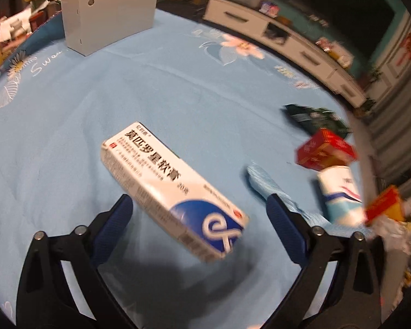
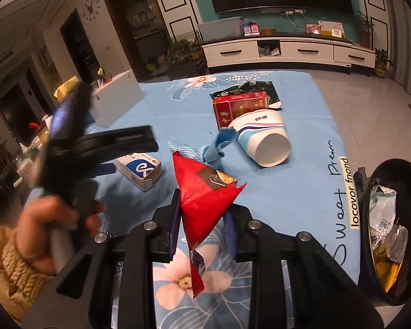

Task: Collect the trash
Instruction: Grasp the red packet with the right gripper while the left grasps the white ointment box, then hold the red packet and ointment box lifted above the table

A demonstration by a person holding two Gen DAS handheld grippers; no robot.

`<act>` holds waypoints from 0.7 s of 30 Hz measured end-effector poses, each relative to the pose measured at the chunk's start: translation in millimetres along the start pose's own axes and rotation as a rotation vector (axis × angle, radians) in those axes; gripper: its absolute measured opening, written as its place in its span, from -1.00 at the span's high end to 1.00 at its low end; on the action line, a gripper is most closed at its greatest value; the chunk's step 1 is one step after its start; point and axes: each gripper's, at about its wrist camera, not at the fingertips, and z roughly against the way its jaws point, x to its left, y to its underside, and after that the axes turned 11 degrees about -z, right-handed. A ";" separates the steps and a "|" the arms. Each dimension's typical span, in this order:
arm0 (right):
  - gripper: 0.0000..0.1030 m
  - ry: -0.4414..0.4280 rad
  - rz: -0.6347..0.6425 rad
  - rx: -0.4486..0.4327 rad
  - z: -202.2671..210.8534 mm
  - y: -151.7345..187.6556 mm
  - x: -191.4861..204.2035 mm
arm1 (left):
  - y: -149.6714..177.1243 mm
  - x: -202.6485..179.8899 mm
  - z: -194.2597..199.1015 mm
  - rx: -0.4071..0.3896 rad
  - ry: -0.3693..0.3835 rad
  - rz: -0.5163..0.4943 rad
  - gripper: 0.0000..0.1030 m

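Clamping a red wrapper (image 2: 205, 200) between its jaws, our right gripper (image 2: 202, 229) hangs over the blue flowered counter (image 2: 301, 192). At three o'clock from it stands the black bin (image 2: 370, 200), already holding trash. Our left gripper (image 1: 198, 208) has its jaws wide apart, nothing pressed between them, with the white-and-blue medicine box (image 1: 175, 189) lying on the counter in the gap. Toward two o'clock from that box we see a crumpled blue bag (image 1: 271, 189), a tipped paper cup (image 1: 339, 194), a red box (image 1: 324, 152) and what looks like a dark green packet (image 1: 315, 119), blurred here.
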 end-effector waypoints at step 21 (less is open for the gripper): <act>0.43 0.008 -0.015 0.018 21.4 13.9 2.9 | 64.4 40.0 50.4 -0.092 0.110 -0.164 0.15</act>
